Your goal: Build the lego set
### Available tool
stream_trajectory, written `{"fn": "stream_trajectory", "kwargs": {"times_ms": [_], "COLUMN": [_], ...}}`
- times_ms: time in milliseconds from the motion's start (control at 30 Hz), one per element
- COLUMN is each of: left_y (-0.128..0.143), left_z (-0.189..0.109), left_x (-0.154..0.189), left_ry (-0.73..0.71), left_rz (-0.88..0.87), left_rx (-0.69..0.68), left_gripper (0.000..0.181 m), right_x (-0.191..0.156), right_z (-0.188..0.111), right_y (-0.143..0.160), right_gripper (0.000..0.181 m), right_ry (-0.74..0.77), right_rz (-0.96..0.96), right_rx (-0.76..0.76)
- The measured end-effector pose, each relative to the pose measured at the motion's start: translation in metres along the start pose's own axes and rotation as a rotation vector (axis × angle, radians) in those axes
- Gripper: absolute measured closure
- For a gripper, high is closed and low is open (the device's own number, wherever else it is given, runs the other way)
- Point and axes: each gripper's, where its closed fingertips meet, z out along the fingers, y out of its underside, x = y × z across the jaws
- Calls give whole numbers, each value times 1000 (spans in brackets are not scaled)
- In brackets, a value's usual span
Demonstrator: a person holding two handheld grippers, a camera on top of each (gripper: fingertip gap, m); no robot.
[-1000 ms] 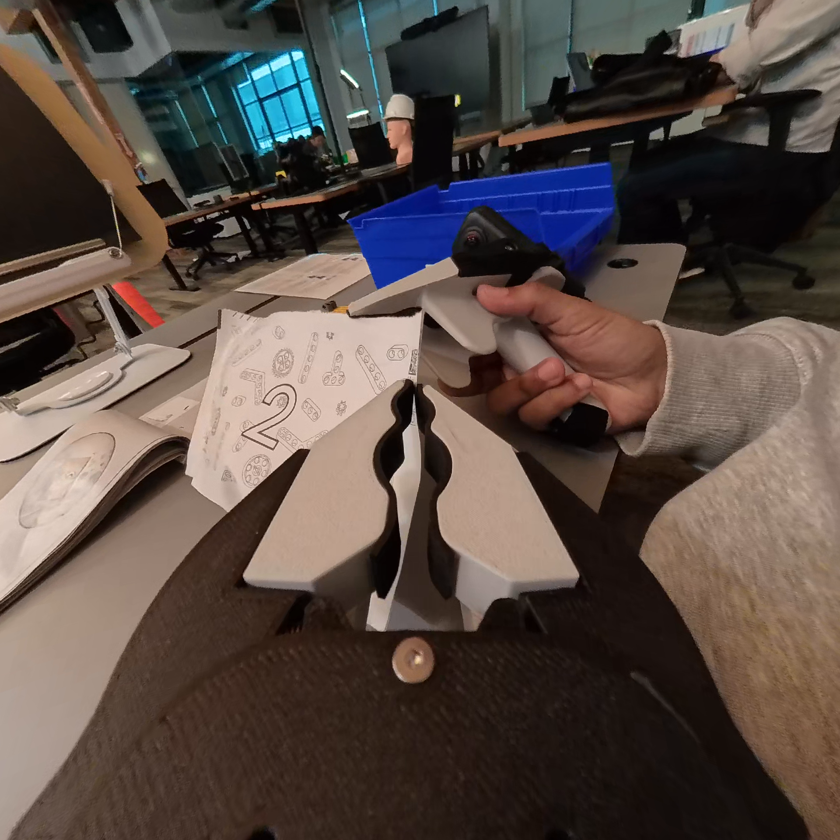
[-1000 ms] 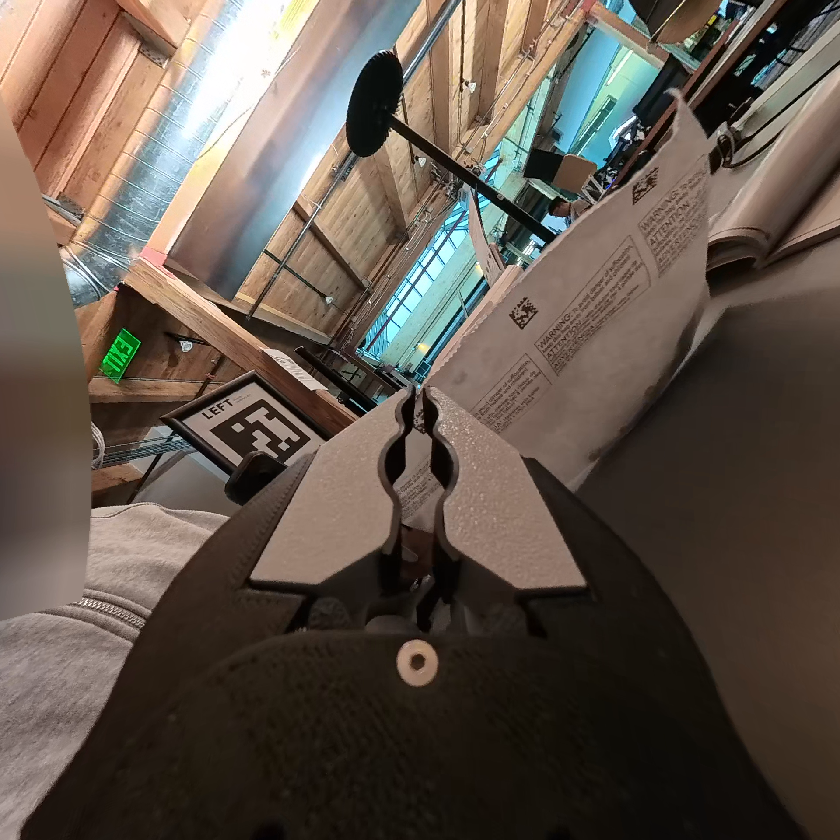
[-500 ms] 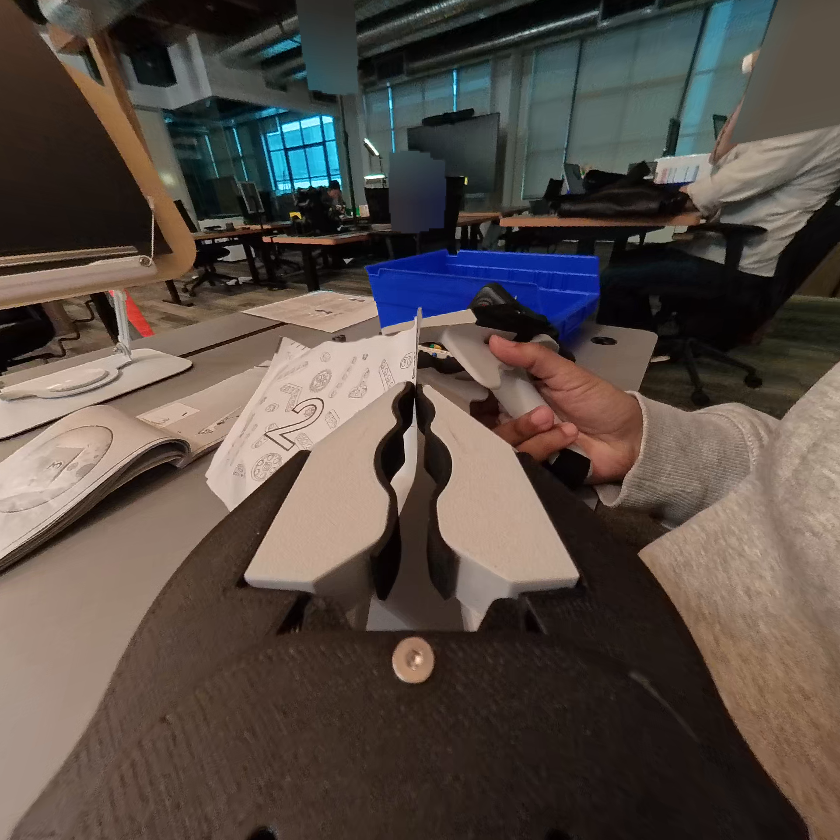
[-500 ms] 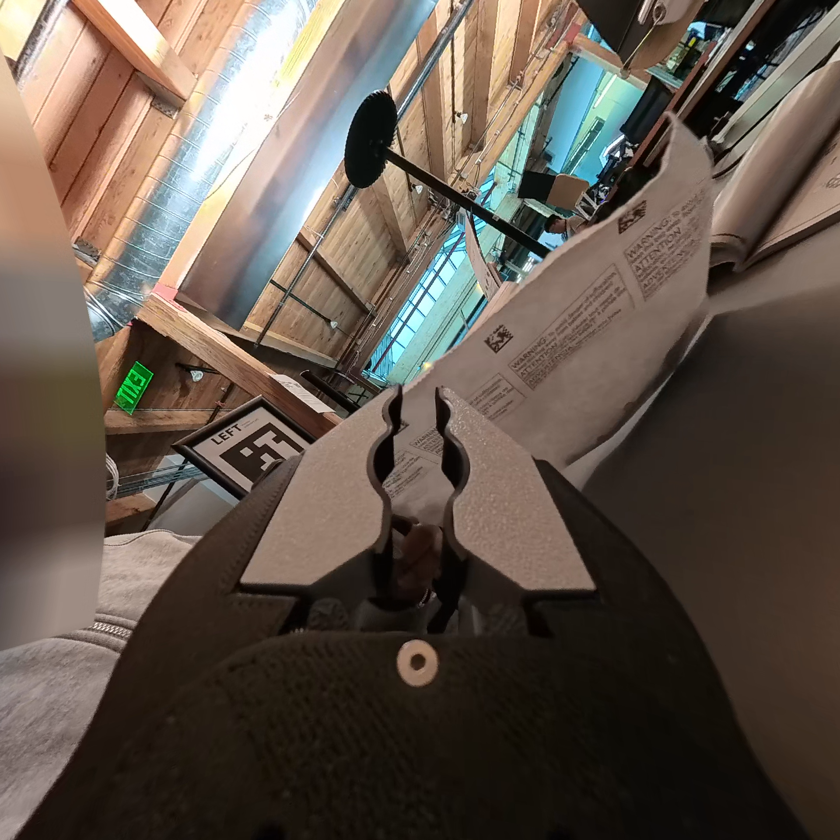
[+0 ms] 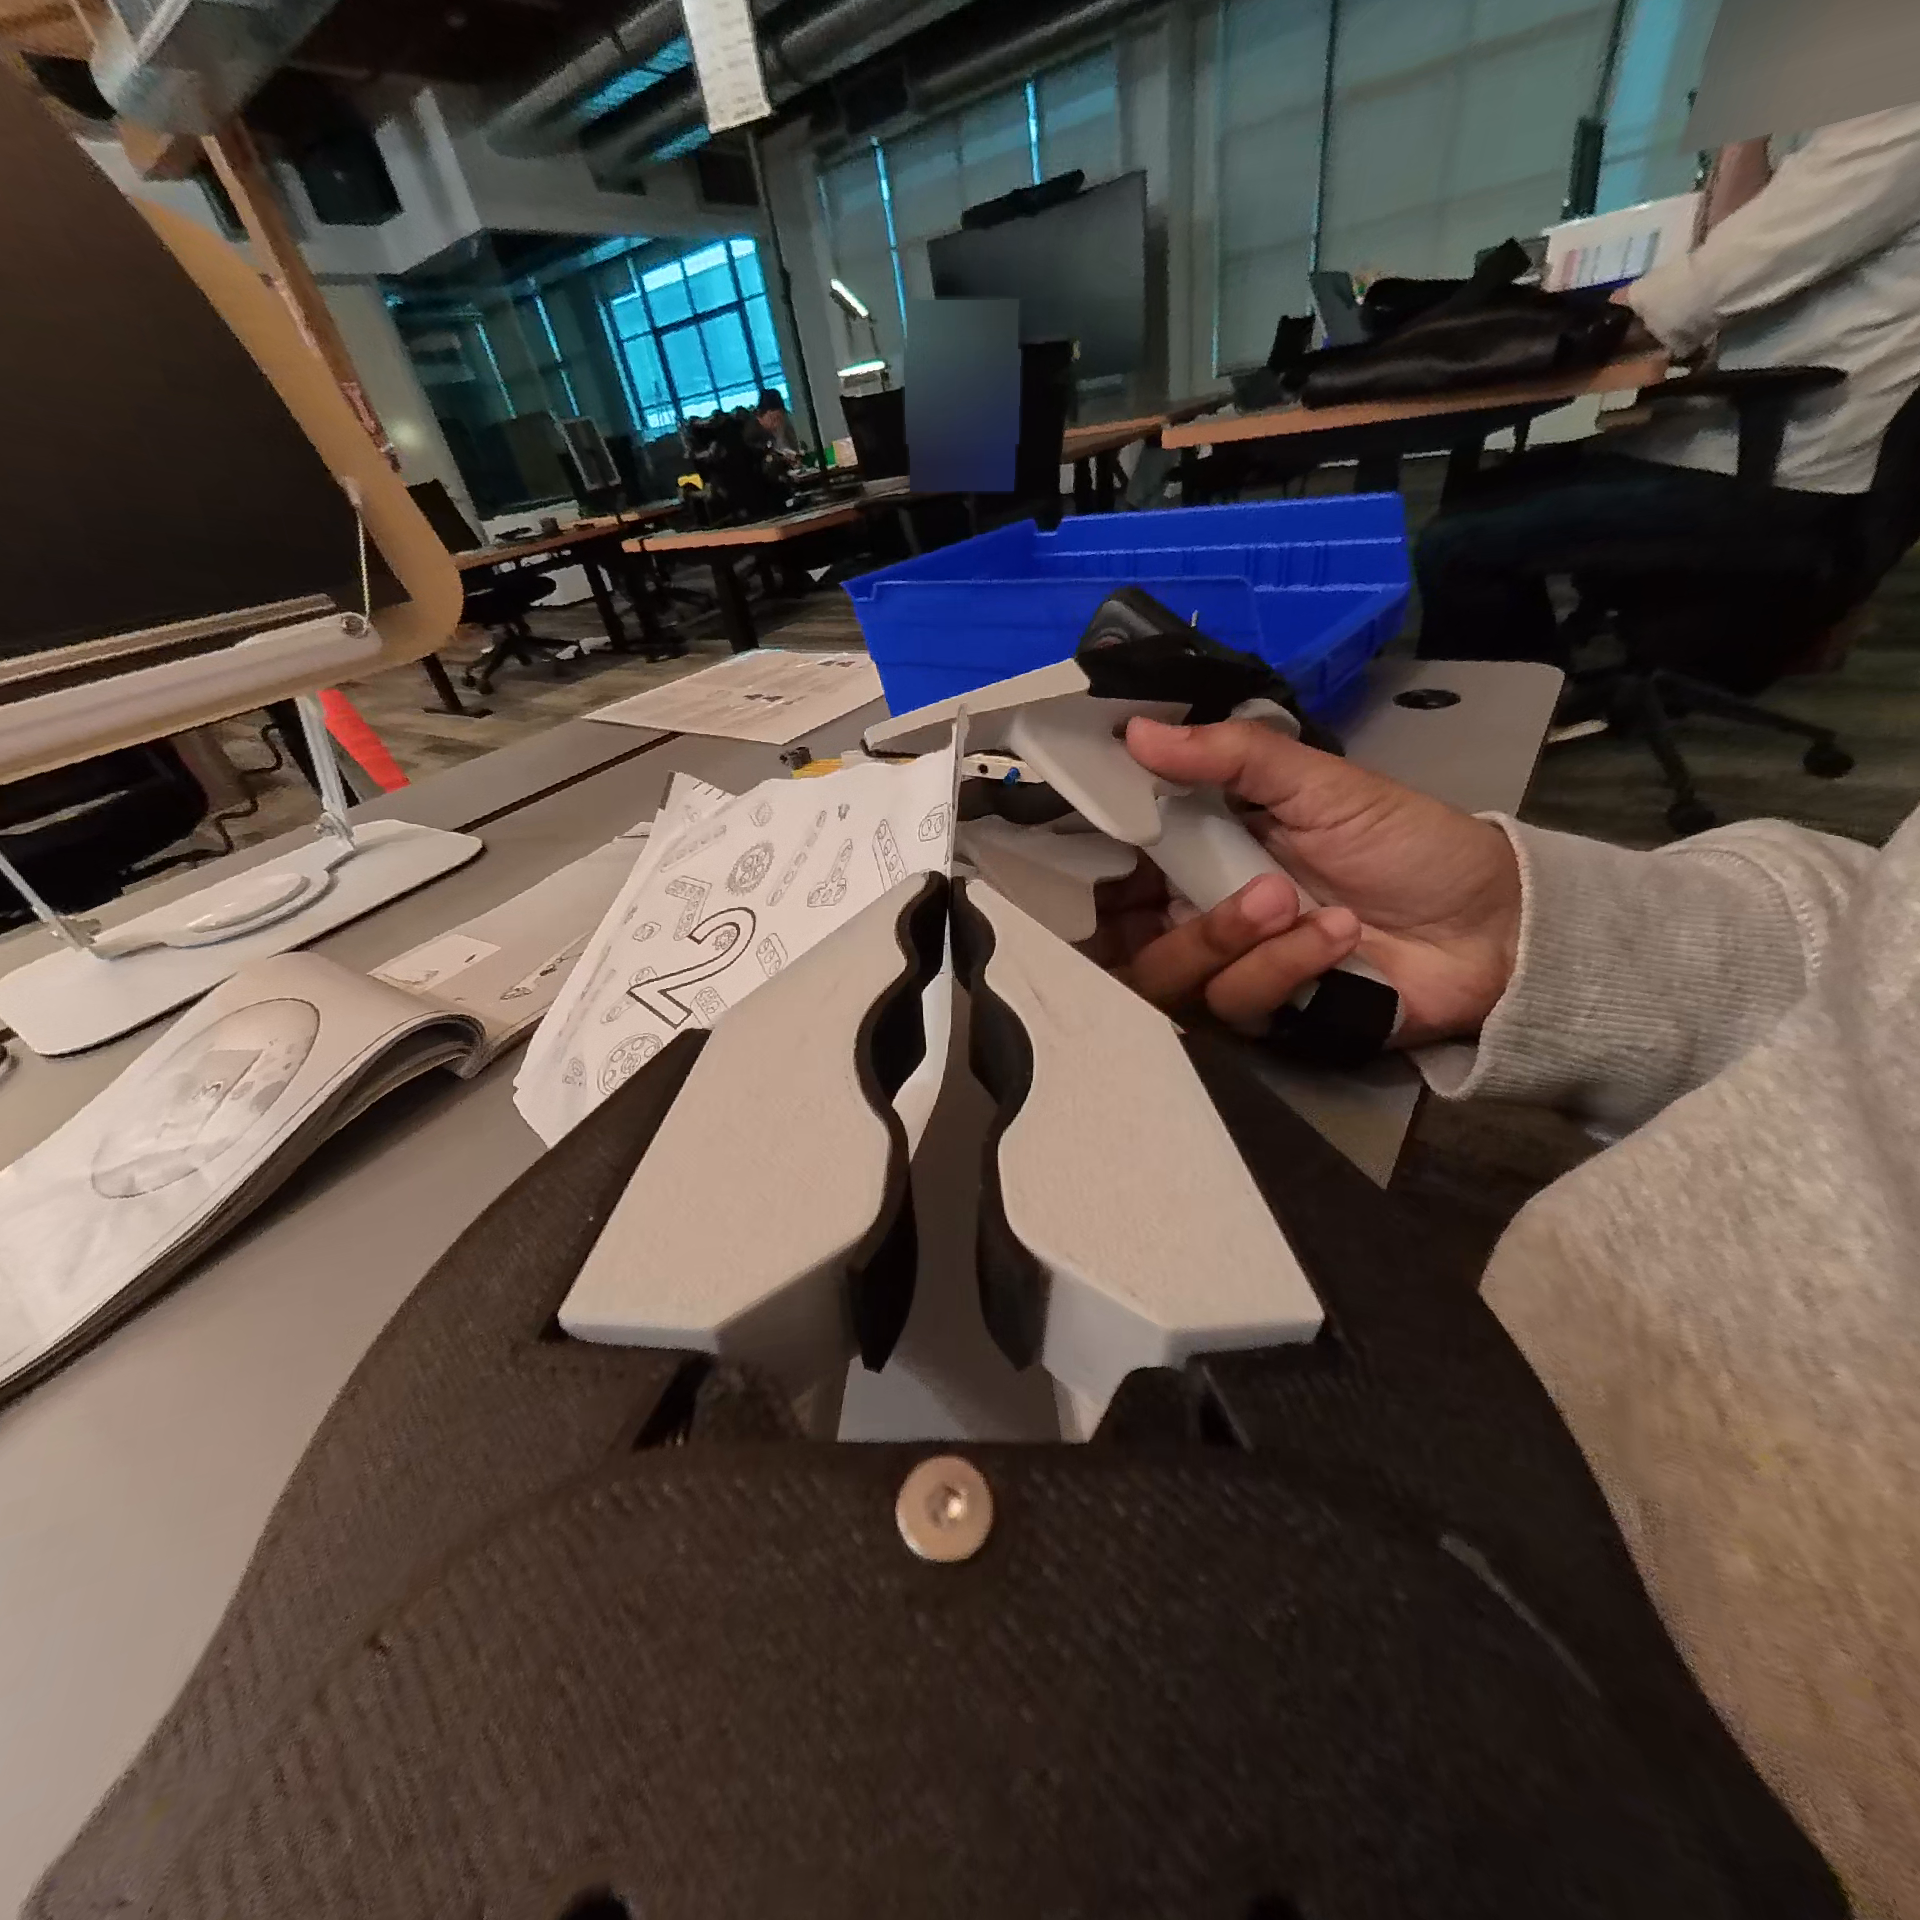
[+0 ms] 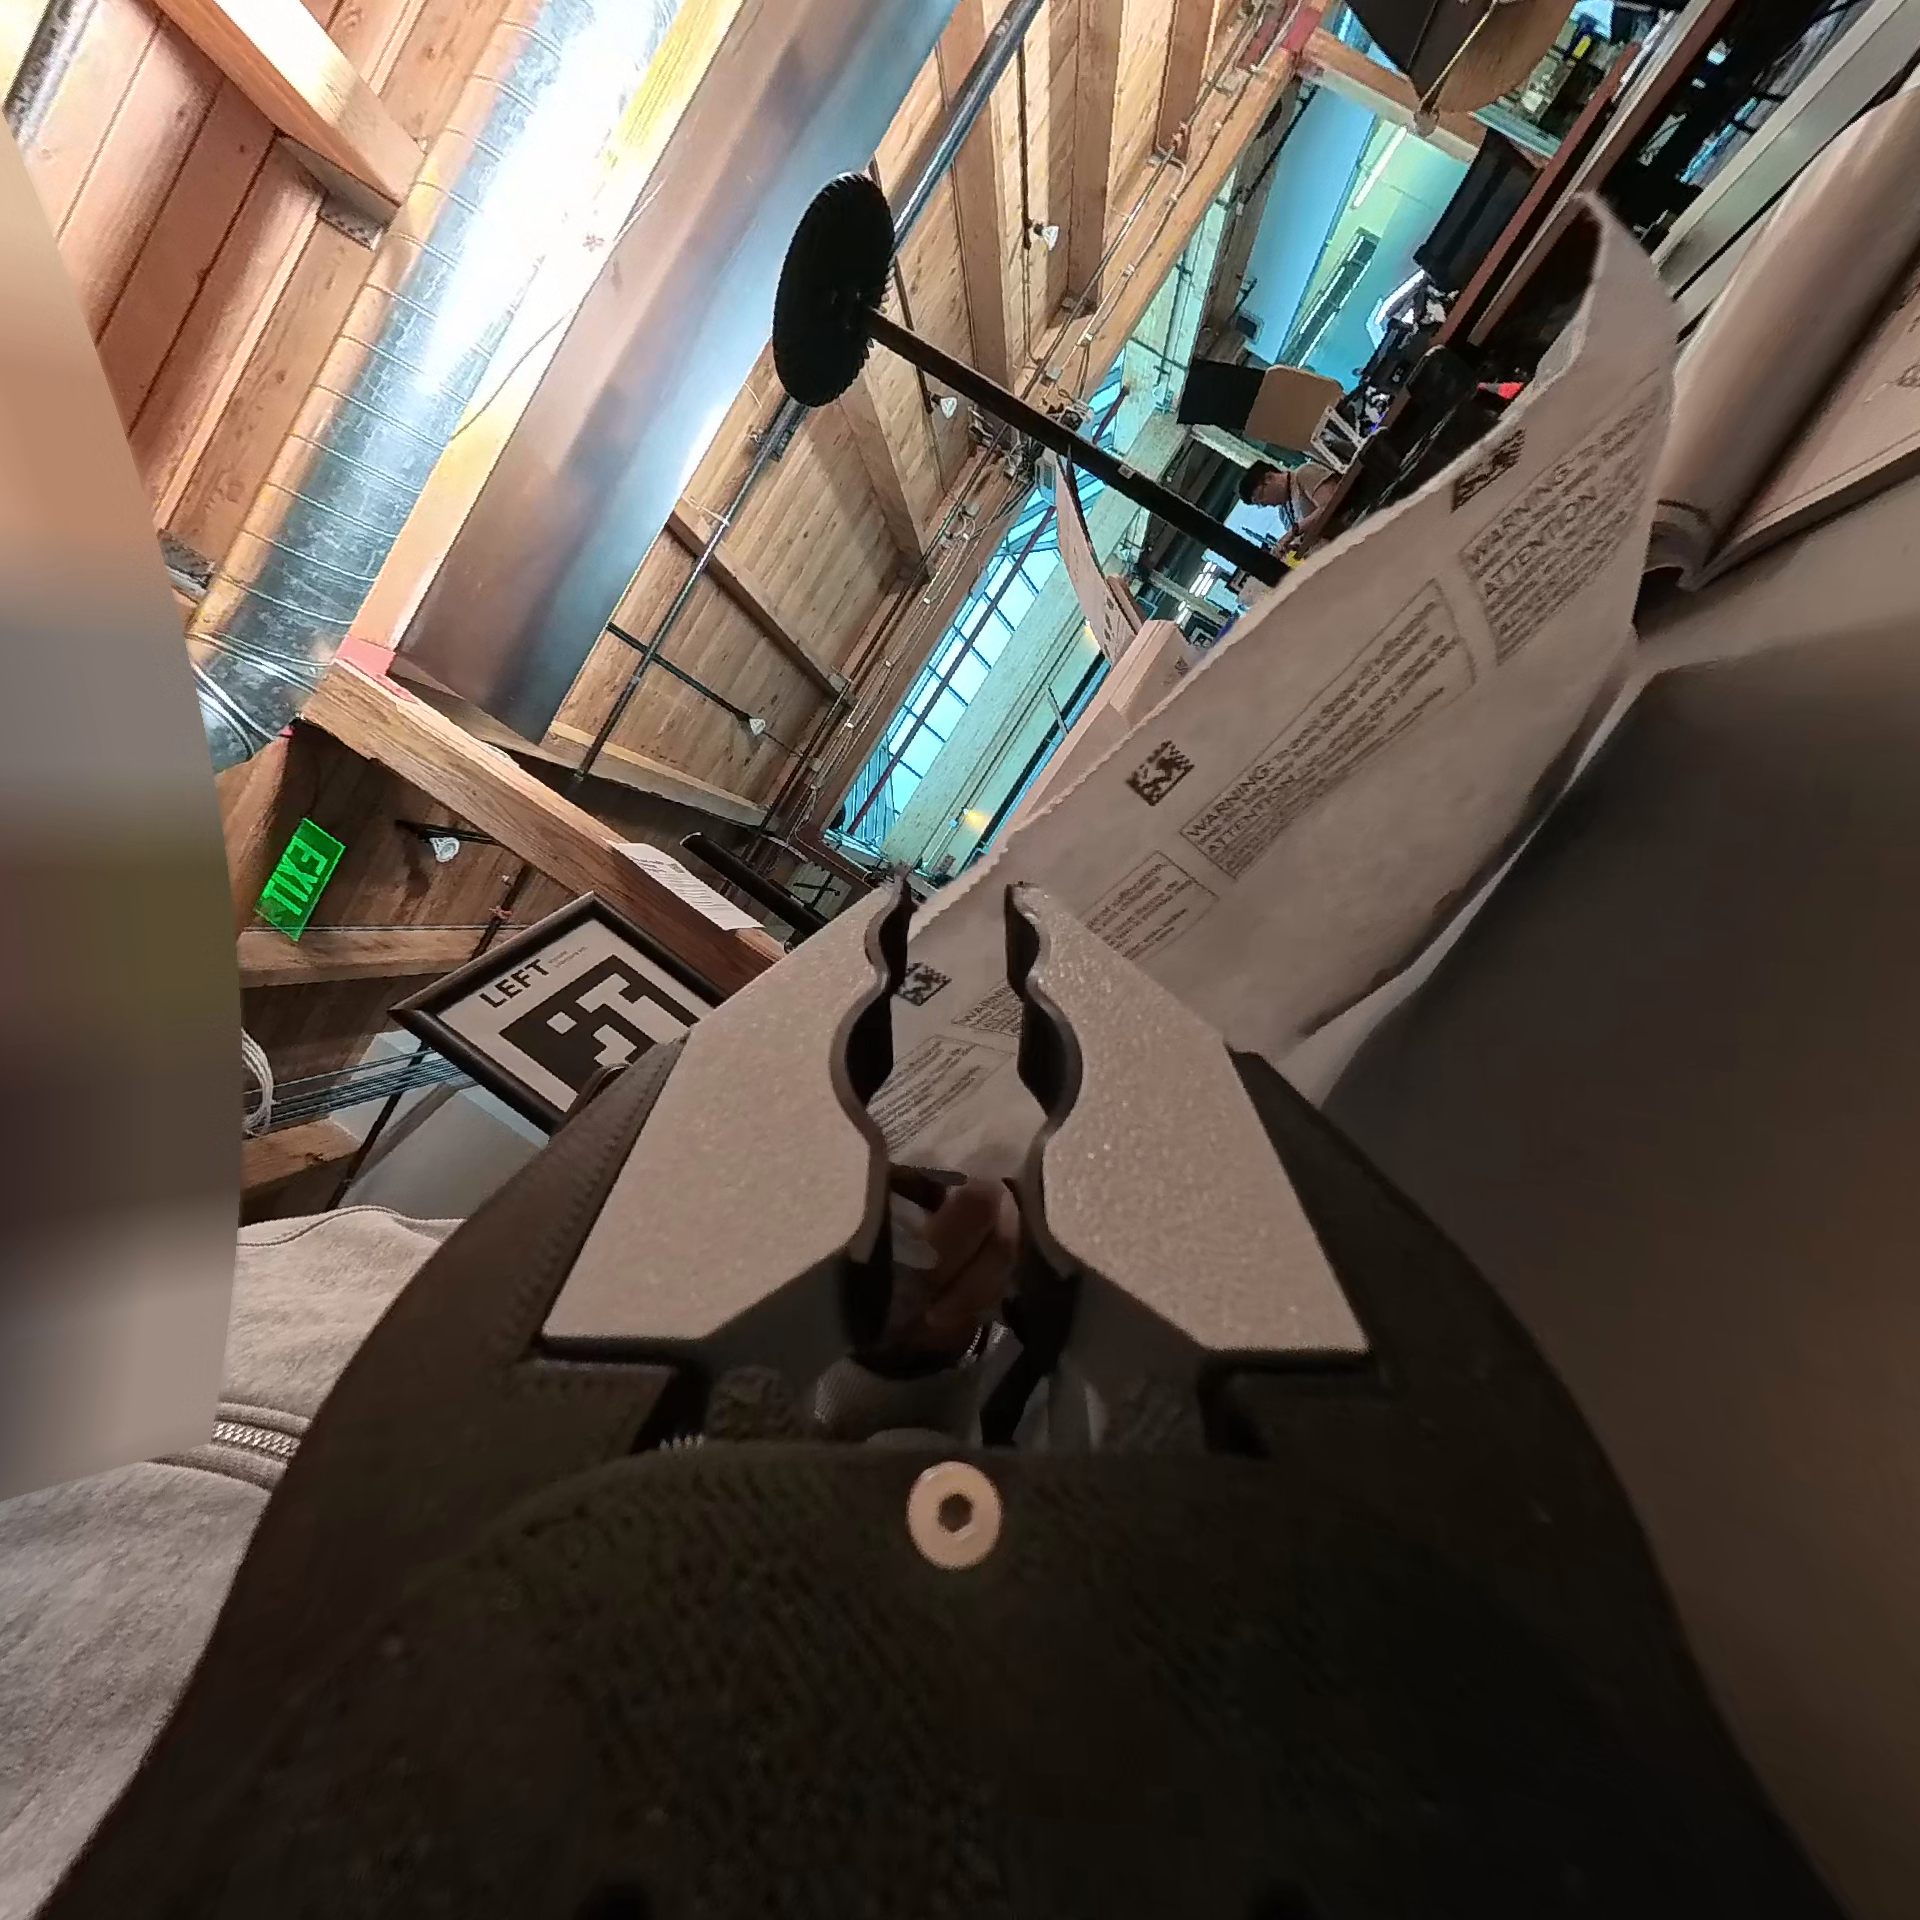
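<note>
The left hand-held gripper (image 5: 951, 899) was clamped on the edge of a white paper parts bag (image 5: 727, 935), which stood upright over the grey tabletop (image 5: 156, 1455). Just beyond it, the right hand-held gripper (image 6: 956, 904) stood narrowly parted, the bag's printed back between its fingers. An open instruction booklet (image 5: 239, 1091) lay to the left, a blue bin (image 5: 1143, 592) farther off.

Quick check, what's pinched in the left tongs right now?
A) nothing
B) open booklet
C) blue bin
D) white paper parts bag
D: the left tongs are shut on the white paper parts bag; the booklet lies on the table and the blue bin sits farther back.
</note>
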Motion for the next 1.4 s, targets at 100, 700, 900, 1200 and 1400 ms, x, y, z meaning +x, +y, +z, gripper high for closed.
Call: {"fn": "stream_trajectory", "kwargs": {"times_ms": [100,700,900,1200,1400], "left_y": [-3,2,15,20,19], "left_z": [-2,-1,-3,-6,-7], "left_x": [-3,7,17,15,14], "left_ry": [-2,6,52,36,24], "left_rz": [-32,106,254,369,391], "left_rx": [18,-29,-113,-158,-147], "left_gripper": [181,181,181,181,181], "right_x": [0,6,12,16,18], "right_z": [0,4,7,9,10], "right_y": [0,10,21,29,33], "right_gripper": [166,181,181,177,177], "right_ry": [0,46,106,150,162], "right_rz": [1,-2,-2,-25,-11], "right_rx": [-1,-57,-112,-154,-176]}}
